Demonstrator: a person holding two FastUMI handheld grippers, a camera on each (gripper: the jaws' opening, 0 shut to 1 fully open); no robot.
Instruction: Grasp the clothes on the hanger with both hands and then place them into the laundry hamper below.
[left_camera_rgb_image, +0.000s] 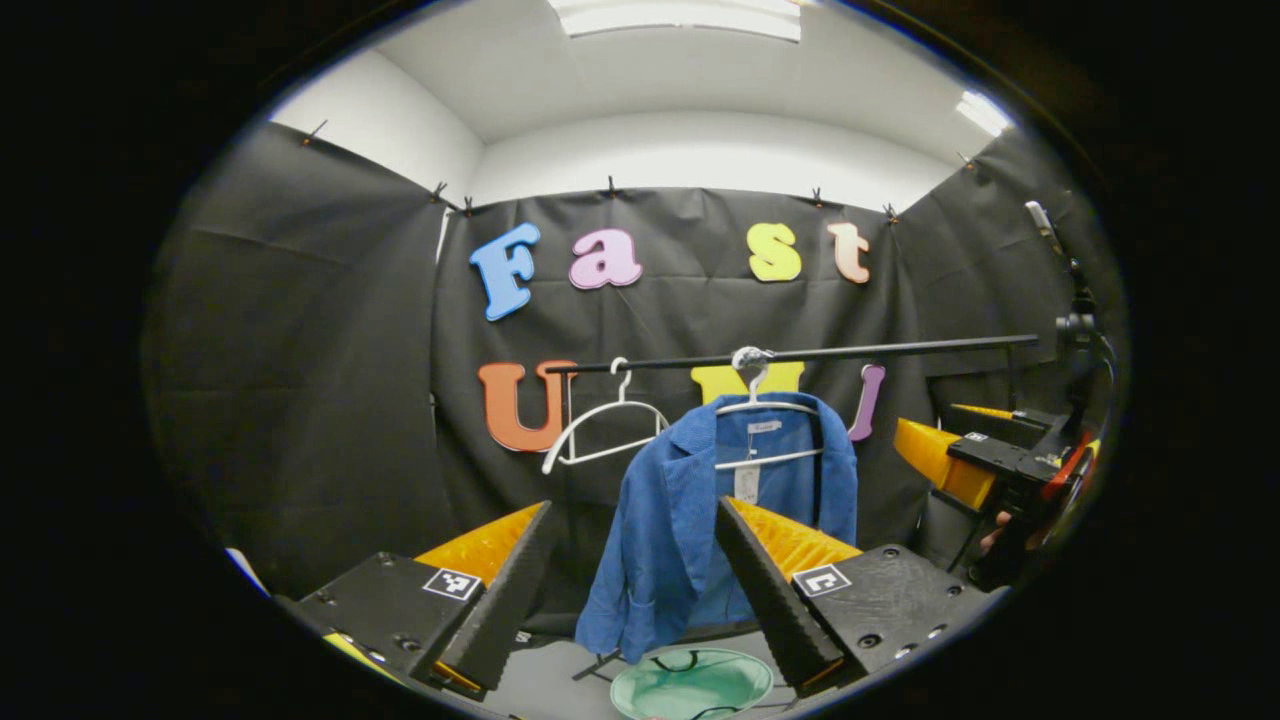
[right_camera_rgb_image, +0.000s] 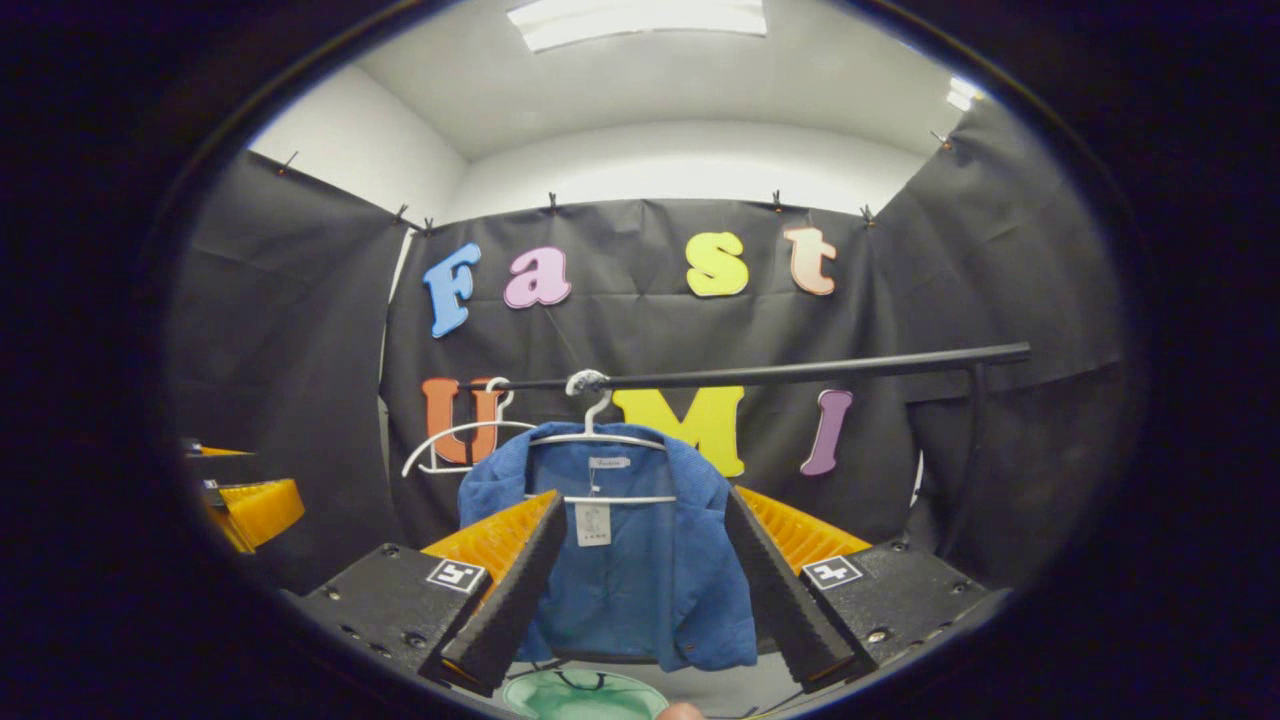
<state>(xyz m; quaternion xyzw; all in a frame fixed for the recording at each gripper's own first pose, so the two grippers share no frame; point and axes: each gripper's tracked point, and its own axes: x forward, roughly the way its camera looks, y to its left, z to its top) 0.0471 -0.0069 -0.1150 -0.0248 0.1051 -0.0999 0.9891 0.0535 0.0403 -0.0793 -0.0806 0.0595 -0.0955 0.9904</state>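
Both grippers, left (left_camera_rgb_image: 630, 590) and right (right_camera_rgb_image: 640, 580), gape wide with nothing held, framing the blue jacket (left_camera_rgb_image: 700, 520) at frame centre, on its hanger (left_camera_rgb_image: 765, 405) above the green hamper (left_camera_rgb_image: 690, 685) at the bottom edge.

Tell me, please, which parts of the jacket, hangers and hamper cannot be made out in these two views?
- Blue jacket: its lower part sits behind the fingers in both views.
- Laundry hamper: cut off by the bottom edge.
- Jacket tag: too small to read.
- Empty hanger: its far end is behind the jacket.
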